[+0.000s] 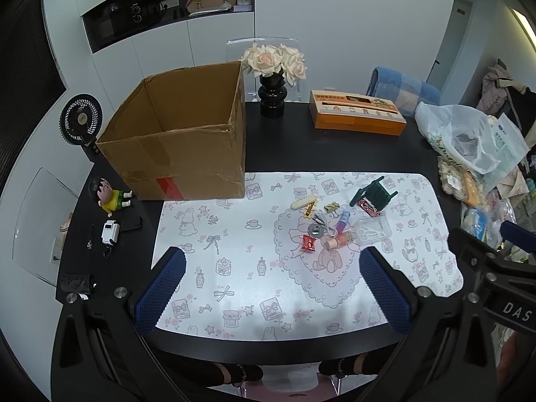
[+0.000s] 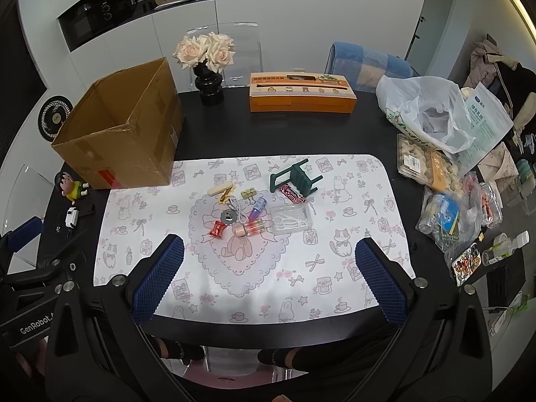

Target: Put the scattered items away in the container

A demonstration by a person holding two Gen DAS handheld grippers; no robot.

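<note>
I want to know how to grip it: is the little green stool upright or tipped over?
Tipped over. The green stool lies on its side on the patterned mat, legs pointing sideways rather than down, beside a red wrapper.

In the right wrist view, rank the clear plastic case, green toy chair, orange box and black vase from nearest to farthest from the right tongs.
1. Clear plastic case, on the mat, right of the pile.
2. Green toy chair, tipped over behind it.
3. Orange box, far edge.
4. Black vase, far left; close to the box in depth.

**Materials and surface finish**

Cardboard box (image 1: 181, 140): matt brown, creased. Table (image 2: 301, 134): smooth black. Printed mat (image 2: 254, 274): smooth, slight sheen. Vase (image 1: 272, 95): glossy black. Clear case (image 2: 290, 218): transparent plastic. Gripper pads (image 1: 160, 289): blue, knurled.
</note>
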